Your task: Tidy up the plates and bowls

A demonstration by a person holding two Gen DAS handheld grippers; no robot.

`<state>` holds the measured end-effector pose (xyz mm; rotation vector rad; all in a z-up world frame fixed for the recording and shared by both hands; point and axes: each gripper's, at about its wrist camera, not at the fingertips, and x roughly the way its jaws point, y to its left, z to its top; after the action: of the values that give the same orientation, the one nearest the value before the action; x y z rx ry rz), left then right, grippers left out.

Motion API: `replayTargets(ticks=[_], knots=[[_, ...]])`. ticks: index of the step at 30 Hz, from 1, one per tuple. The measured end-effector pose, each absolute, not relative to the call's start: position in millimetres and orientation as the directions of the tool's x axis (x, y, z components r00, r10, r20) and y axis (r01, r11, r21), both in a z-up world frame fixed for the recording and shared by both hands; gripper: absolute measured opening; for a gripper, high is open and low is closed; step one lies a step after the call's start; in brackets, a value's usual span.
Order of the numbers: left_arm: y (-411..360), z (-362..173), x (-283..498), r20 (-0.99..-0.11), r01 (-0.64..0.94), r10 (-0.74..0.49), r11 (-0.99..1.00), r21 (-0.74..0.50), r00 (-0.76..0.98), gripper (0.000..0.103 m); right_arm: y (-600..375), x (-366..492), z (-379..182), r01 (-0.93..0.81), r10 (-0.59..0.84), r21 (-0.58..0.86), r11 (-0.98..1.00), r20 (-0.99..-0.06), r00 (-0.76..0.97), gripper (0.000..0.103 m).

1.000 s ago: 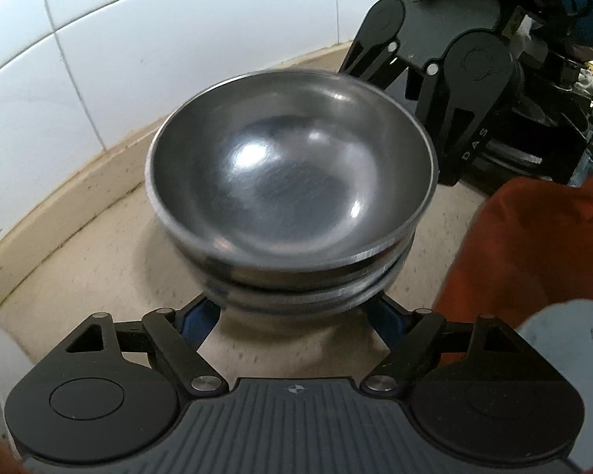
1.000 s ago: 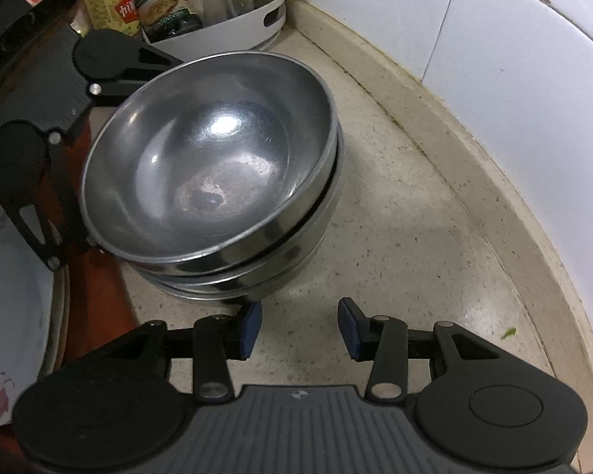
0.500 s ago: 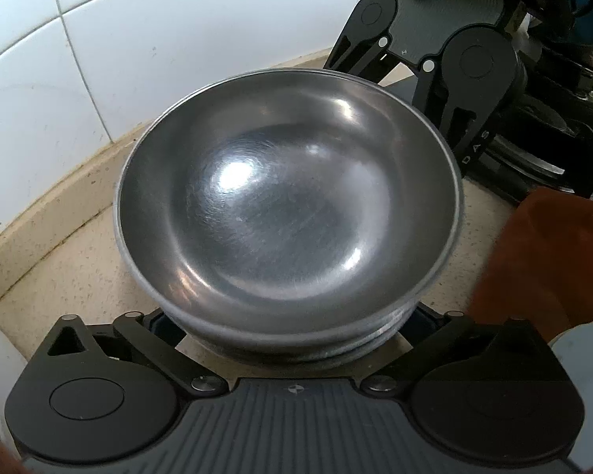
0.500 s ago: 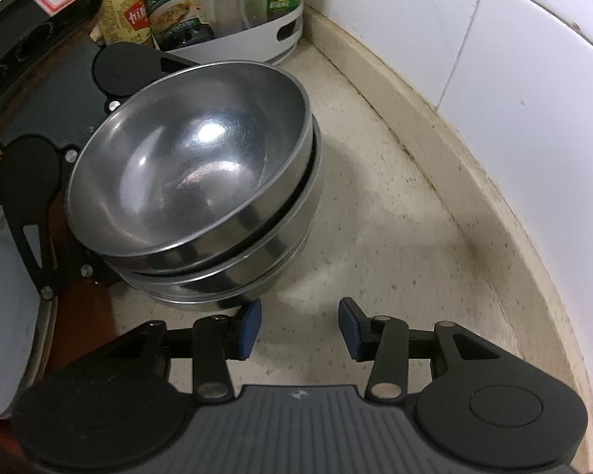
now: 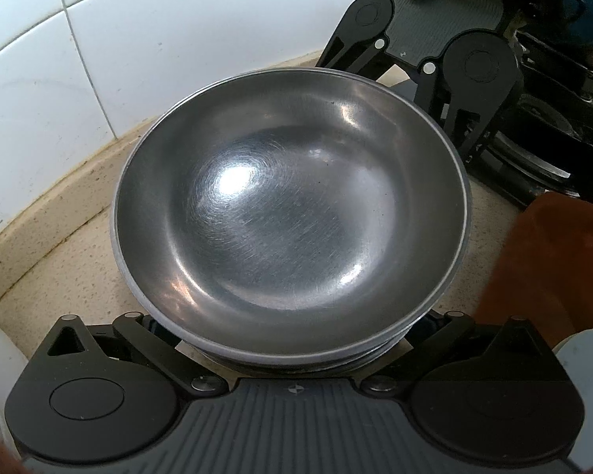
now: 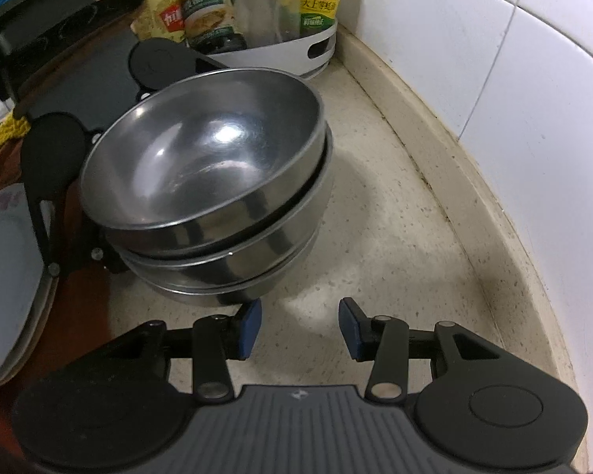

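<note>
Nested steel bowls (image 6: 213, 205), beige counter (image 6: 395, 237) corner, by the tiled wall (image 6: 533, 98).
Left to right: plates (image 6: 8, 276); left gripper (image 5: 296, 359) straddling the stack's base, fingertips hidden, grip unclear; right gripper (image 6: 299, 326) parted wide, nothing held.

You've got bare grey steel bowls (image 6: 201, 170), speckled beige counter (image 6: 395, 237), white wall tiles (image 6: 533, 79). Your right gripper (image 6: 299, 326) is black with blue pads (image 6: 251, 326). White plate (image 6: 4, 276) has faint floral print; orange-brown cloth (image 5: 553, 260) far right.
</note>
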<state>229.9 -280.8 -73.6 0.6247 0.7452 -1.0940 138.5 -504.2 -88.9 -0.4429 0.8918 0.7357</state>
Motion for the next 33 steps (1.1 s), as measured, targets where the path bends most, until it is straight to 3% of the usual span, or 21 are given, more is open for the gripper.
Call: replayTargets(ticks=[7, 10, 12, 14, 16, 25, 33], knots=[[-278.8, -72.8, 227.4, -0.786, 0.939, -0.556, 0.333, 0.085, 0.269, 0.103, -500.1, 140.4, -87.5, -0.750, 0.386, -0.058, 0.659, -0.829, 0.404, 0.039], [-278.3, -73.8, 228.2, -0.786, 0.936, -0.555, 0.341, 0.082, 0.271, 0.103, -504.1, 144.7, -89.1, -0.723, 0.378, -0.051, 0.689, -0.826, 0.418, 0.052], [-277.8, -73.9, 228.1, -0.784, 0.937, -0.558, 0.339, 0.082, 0.270, 0.103, -504.9, 144.5, -89.7, -0.721, 0.382, -0.048, 0.691, -0.822, 0.422, 0.053], [-277.5, -74.3, 227.9, -0.783, 0.939, -0.561, 0.333, 0.083, 0.268, 0.103, -504.8, 143.4, -90.7, -0.731, 0.391, -0.026, 0.682, -0.832, 0.394, 0.062], [-277.3, -74.1, 227.6, -0.783, 0.940, -0.563, 0.330, 0.083, 0.266, 0.103, -500.6, 140.4, -92.4, -0.750, 0.414, 0.023, 0.661, -0.845, 0.339, 0.100], [-276.1, -73.2, 229.6, -0.787, 0.943, -0.561, 0.324, 0.078, 0.258, 0.103, -473.5, 142.2, -98.9, -0.829, 0.512, 0.085, 0.552, -0.820, 0.257, 0.100], [-277.5, -70.4, 233.3, -0.793, 0.941, -0.550, 0.329, 0.085, 0.263, 0.103, -461.5, 136.2, -105.4, -0.871, 0.506, -0.010, 0.492, -0.810, 0.295, 0.100]])
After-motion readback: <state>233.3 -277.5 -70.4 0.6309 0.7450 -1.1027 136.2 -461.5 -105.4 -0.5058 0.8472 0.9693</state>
